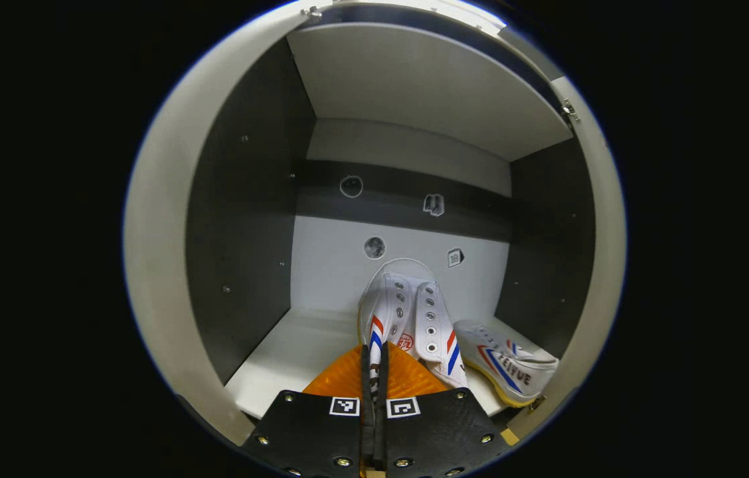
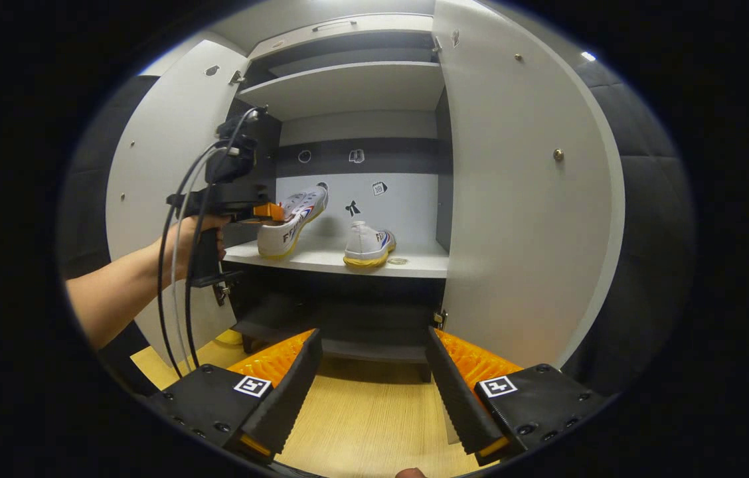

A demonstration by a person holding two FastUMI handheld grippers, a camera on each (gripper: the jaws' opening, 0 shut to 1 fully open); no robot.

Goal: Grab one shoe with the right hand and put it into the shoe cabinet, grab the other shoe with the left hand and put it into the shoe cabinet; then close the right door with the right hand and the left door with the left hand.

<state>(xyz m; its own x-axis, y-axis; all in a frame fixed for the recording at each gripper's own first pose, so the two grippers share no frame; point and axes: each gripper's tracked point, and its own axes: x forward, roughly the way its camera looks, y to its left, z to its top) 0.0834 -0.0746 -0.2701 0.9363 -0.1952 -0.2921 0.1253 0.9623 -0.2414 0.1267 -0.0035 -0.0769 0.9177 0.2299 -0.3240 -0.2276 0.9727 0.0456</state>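
Note:
Inside the shoe cabinet, my left gripper (image 1: 374, 362) is shut on the heel edge of a white shoe (image 1: 408, 312) with red and blue stripes. That held shoe (image 2: 291, 222) tilts toe-up over the left part of the middle shelf (image 2: 414, 265); whether its heel touches the shelf I cannot tell. A second matching shoe (image 1: 507, 365) lies on the shelf to its right, also seen as the resting shoe (image 2: 368, 245). My right gripper (image 2: 371, 392) hangs open with nothing in it, low in front of the cabinet. A hand holds the left gripper (image 2: 268, 212) at the shelf.
Both doors stand open: the left door (image 2: 168, 166) behind the arm, the right door (image 2: 520, 199) close to my right gripper. An upper shelf (image 2: 348, 86) sits above. A wooden floor (image 2: 368, 418) lies below, and cables (image 2: 178, 265) hang from the left gripper.

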